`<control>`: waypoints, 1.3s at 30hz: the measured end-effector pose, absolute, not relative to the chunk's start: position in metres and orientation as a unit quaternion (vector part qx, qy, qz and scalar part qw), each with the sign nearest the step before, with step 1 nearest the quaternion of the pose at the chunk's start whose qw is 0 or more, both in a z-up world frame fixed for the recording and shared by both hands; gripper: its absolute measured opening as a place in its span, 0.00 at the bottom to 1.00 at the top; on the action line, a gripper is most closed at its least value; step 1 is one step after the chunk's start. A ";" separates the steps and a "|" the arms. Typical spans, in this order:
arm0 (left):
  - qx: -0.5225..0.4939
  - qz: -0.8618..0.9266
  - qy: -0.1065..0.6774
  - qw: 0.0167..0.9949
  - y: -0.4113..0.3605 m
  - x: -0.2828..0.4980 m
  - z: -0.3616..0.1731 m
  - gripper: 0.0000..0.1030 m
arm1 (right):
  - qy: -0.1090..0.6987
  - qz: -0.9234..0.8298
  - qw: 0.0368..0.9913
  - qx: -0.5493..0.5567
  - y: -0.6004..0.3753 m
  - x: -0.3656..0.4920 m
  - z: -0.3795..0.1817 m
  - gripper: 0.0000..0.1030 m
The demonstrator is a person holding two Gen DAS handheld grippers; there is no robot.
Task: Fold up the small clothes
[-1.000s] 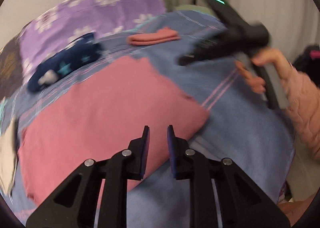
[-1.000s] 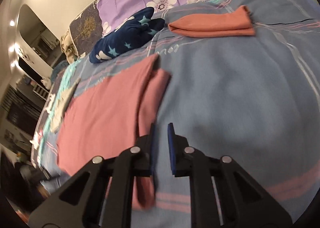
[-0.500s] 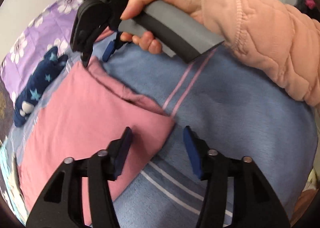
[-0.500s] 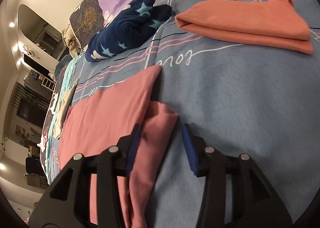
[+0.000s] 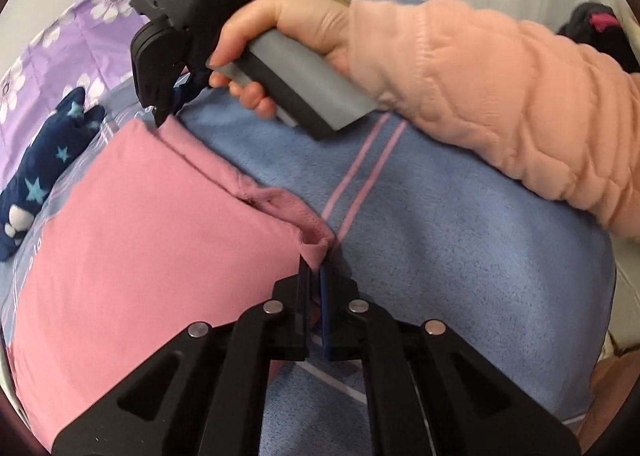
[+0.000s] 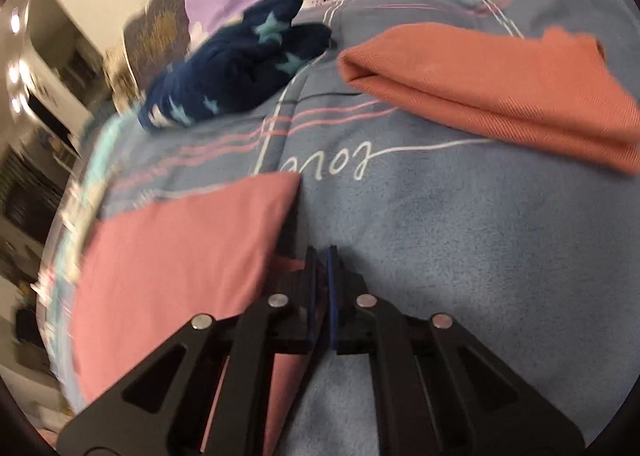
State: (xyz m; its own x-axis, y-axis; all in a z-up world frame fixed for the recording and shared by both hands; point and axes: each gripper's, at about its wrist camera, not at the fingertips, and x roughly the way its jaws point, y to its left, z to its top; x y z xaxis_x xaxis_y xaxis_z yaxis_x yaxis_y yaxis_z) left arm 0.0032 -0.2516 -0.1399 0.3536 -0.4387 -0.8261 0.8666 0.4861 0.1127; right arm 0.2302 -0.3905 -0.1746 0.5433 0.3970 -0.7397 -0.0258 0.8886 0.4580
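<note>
Left wrist view: my left gripper (image 5: 315, 276) is clamped tight on the near corner of the pink garment (image 5: 152, 240), which lies flat on the blue blanket (image 5: 460, 240), off to the gripper's left.
Same view, far end: my right gripper (image 5: 164, 112) sits ahead at the garment's far corner, my right hand (image 5: 292, 40) on its grey handle; looks pinched onto that corner, tips partly hidden.
Right wrist view: blurry, but the jaws here are pressed together with pink fabric caught between them, the rest of the garment spreading left.
Stuff ahead: folded orange cloth (image 6: 492, 88) ahead-right, navy star sock (image 6: 236, 72) ahead-left, both well clear of the garment.
Where we're at: my guess, both corners of one edge held, ready to lift and fold across.
What could go wrong: only a small bite of cloth in each jaw, so a quick lift may slip a corner out. Uneven hands would skew the fold. Might also have snagged blanket, dragging it up too.
</note>
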 end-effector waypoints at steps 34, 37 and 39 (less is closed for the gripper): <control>0.094 -0.169 0.429 0.882 -0.017 0.005 -0.092 0.27 | 0.510 0.166 0.814 0.223 -0.378 -0.001 -0.180 0.00; 0.048 -0.111 0.425 0.897 0.037 -0.001 -0.082 0.30 | 0.494 0.136 0.839 0.181 -0.370 -0.011 -0.157 0.09; 0.018 -0.077 0.410 0.908 0.072 -0.010 -0.073 0.36 | 0.476 0.132 0.854 0.163 -0.360 -0.013 -0.139 0.12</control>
